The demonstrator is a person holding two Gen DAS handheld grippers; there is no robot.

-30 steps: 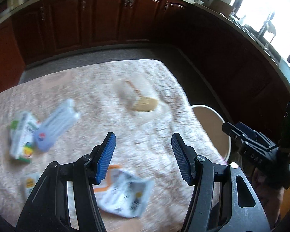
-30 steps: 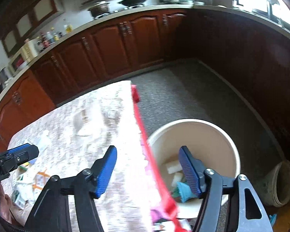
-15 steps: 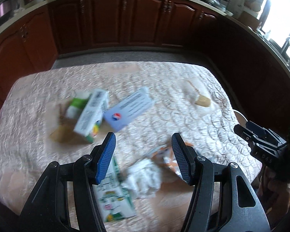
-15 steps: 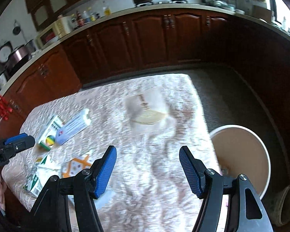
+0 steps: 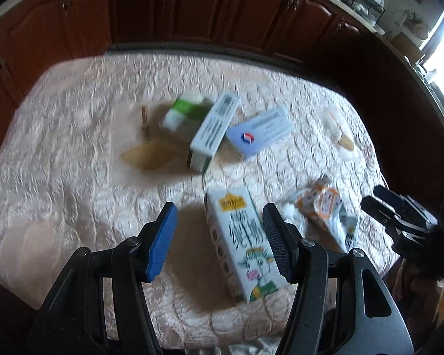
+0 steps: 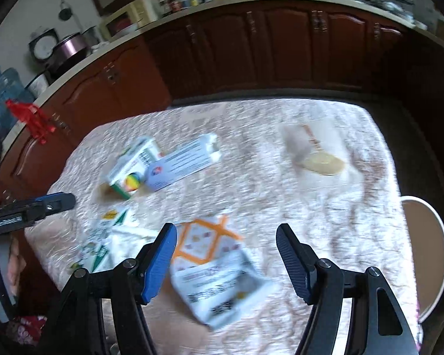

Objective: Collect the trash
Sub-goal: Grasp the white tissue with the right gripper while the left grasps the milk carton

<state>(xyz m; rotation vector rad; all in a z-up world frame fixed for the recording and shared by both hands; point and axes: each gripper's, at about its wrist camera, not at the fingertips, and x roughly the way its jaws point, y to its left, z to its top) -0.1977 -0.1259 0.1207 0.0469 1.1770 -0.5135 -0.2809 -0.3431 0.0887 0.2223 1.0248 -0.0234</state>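
Observation:
A white milk carton (image 5: pixel 242 242) with a cartoon cow lies on the quilted pink tablecloth (image 5: pixel 74 153). My left gripper (image 5: pixel 219 219) hovers open over it, the carton nearer the right finger and not pinched. Beside it lies a crumpled orange-and-white wrapper (image 5: pixel 322 204). In the right wrist view that wrapper (image 6: pixel 219 266) sits below my right gripper (image 6: pixel 226 230), which is open and holds nothing. Each gripper shows in the other's view: the right gripper (image 5: pixel 373 199) at the right edge, the left gripper (image 6: pixel 59 201) at the left edge.
Farther back lie a green-and-white box (image 5: pixel 210 130), a pale blue box (image 5: pixel 260 131), a wooden spoon in clear wrap (image 6: pixel 322 162) and another flat tan wrapper (image 5: pixel 151 156). A cream bin (image 6: pixel 426 251) stands beside the table's right edge. Dark wooden cabinets ring the room.
Both views have swept left across the table. The bin has slid from under the right gripper to the right edge. The carton and wrapper have come under the grippers.

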